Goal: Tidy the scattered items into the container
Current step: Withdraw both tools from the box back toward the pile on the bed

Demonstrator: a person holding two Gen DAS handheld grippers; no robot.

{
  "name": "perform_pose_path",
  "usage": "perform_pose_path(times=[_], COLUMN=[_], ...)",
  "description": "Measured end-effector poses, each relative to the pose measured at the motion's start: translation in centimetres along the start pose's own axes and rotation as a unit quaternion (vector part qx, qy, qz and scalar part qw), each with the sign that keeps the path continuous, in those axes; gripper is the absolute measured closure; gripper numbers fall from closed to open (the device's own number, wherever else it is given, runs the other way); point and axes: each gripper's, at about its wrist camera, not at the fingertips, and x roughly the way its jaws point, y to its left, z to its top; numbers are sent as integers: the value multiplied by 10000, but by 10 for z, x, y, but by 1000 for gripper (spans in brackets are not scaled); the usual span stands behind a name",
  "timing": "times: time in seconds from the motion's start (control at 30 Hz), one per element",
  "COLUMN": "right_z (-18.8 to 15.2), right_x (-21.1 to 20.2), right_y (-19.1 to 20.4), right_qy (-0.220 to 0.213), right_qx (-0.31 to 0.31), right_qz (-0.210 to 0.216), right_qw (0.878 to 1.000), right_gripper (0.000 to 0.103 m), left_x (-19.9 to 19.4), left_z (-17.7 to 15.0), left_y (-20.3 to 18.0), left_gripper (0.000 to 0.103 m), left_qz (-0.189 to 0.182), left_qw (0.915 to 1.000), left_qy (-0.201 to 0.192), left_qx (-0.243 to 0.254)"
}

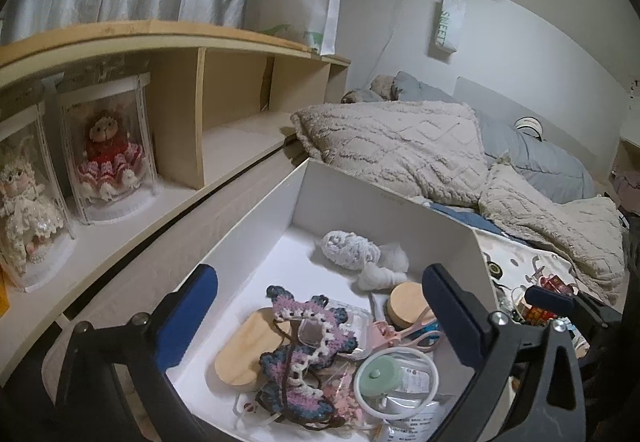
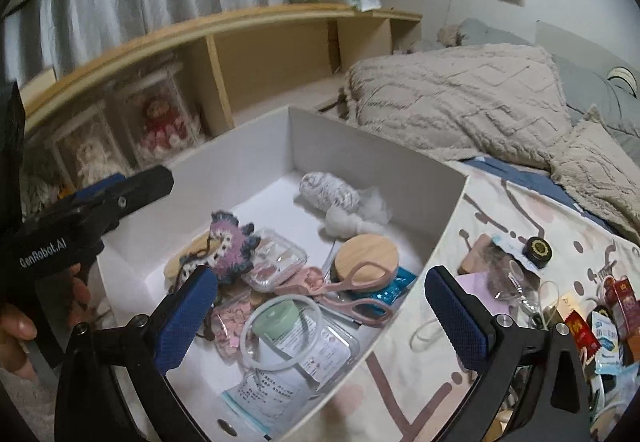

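A white box (image 1: 360, 201) (image 2: 360, 149) stands on the bed. It holds a purple crochet piece (image 1: 308, 322) (image 2: 232, 246), a wooden-lidded jar (image 1: 408, 302) (image 2: 368, 254), pink scissors (image 2: 352, 286), a green-lidded tub (image 1: 378, 372) (image 2: 280, 318), a pale yarn ball (image 1: 350, 248) (image 2: 328, 191) and packets. My left gripper (image 1: 320, 318) hangs open above the box's near end, gripping nothing. My right gripper (image 2: 320, 306) is open over the box's near right corner, also with nothing held. Loose items lie on the sheet to the right: a black round tin (image 2: 538, 252) and red packets (image 2: 580, 326).
A wooden shelf (image 1: 168, 37) with boxed dolls (image 1: 108, 149) runs along the left of the bed. A beige blanket (image 1: 400, 145) and grey pillows lie beyond the box. A hand (image 2: 16, 322) holds the left gripper's handle at the left edge of the right wrist view.
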Motion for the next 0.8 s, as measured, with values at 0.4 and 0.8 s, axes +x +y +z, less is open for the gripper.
perform_pose_path(times=[0.4, 0.8], right_z=[2, -14], right_x=[-55, -124], right_y=[-28, -66], right_qy=[-538, -1013], right_qx=[269, 504], right_qz=[-264, -638], right_qw=[9978, 9915], right_gripper=[0, 0], left_x=[-25, -44], left_z=[7, 6], left_y=[-19, -53], left_gripper=[0, 0], left_qz=[-216, -475], left_qw=[9993, 9968], left_qy=[-251, -454], left_qx=[143, 455])
